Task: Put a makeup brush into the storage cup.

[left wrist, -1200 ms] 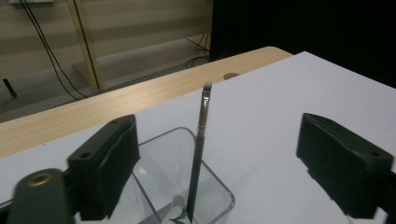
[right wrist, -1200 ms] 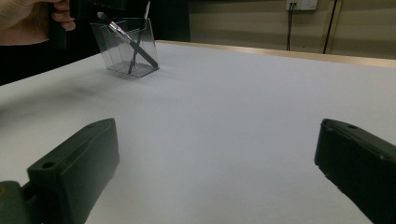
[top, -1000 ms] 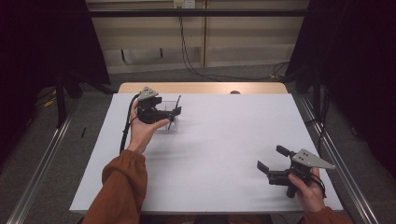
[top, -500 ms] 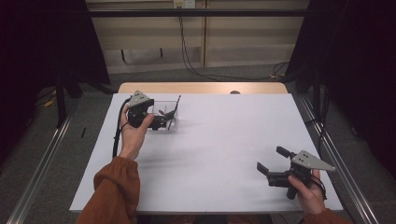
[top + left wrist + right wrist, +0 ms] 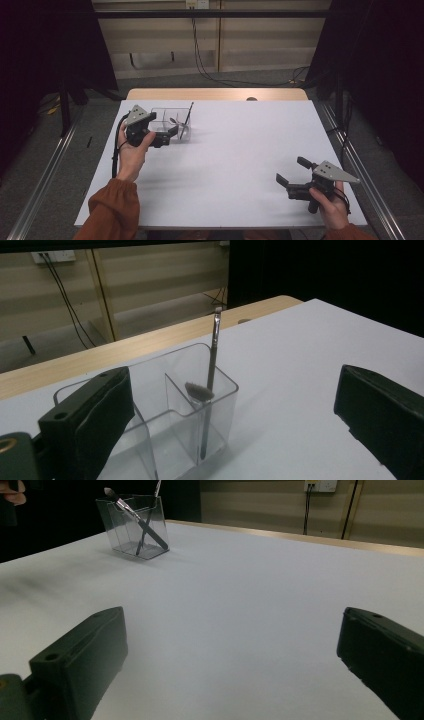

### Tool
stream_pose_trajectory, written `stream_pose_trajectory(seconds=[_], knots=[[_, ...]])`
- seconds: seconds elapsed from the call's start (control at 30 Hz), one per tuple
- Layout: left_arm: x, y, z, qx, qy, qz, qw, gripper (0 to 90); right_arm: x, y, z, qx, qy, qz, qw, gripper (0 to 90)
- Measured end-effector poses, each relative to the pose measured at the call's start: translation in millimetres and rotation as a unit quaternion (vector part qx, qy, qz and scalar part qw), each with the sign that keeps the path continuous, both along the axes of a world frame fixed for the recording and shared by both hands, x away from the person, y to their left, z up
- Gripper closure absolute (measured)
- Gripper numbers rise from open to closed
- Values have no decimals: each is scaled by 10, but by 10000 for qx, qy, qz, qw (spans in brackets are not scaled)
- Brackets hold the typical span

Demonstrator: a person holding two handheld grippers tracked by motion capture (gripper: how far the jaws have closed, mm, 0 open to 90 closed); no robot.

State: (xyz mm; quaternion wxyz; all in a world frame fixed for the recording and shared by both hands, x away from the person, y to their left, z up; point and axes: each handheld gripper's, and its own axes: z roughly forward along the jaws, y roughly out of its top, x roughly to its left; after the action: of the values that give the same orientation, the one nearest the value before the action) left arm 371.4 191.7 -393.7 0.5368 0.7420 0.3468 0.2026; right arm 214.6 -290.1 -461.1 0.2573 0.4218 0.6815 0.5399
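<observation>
The right gripper [image 5: 289, 173] rested at the near right corner of the white desk [image 5: 240, 150], held low in the person's right hand [image 5: 331, 206], its jaws spread wide with nothing between them. In the right gripper view those jaws framed bare desk, and the box [image 5: 134, 525] stood well apart at the far left of that view, with two brushes crossing inside it.

Farther off, on the left side of the desk, the left hand [image 5: 131, 155] held the left gripper [image 5: 172, 131] at the clear box [image 5: 171, 122], jaws also open and gripping nothing. In the left gripper view one jaw lay in front of the box's left part and the other stood out to the right, apart from it. The box [image 5: 165, 415] had inner dividers. A thin brush [image 5: 212, 375] stood nearly upright in the right compartment, its handle rising above the rim, and a bristle tip [image 5: 199, 391] showed beside it.

Beyond the box ran the desk's bare wooden far edge [image 5: 215, 94].
</observation>
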Motion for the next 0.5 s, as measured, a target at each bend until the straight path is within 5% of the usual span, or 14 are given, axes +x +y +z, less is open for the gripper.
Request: stream_pose_trajectory(seconds=[0.2,0.5], knots=[[-140,112,-51,-136,-215,210,9995,32,1,7,0,8,-8,-5,10000,0],[-335,258,-115,-330,-239,200,9990,38,-7,2,4,-7,-14,-27,10000,0]])
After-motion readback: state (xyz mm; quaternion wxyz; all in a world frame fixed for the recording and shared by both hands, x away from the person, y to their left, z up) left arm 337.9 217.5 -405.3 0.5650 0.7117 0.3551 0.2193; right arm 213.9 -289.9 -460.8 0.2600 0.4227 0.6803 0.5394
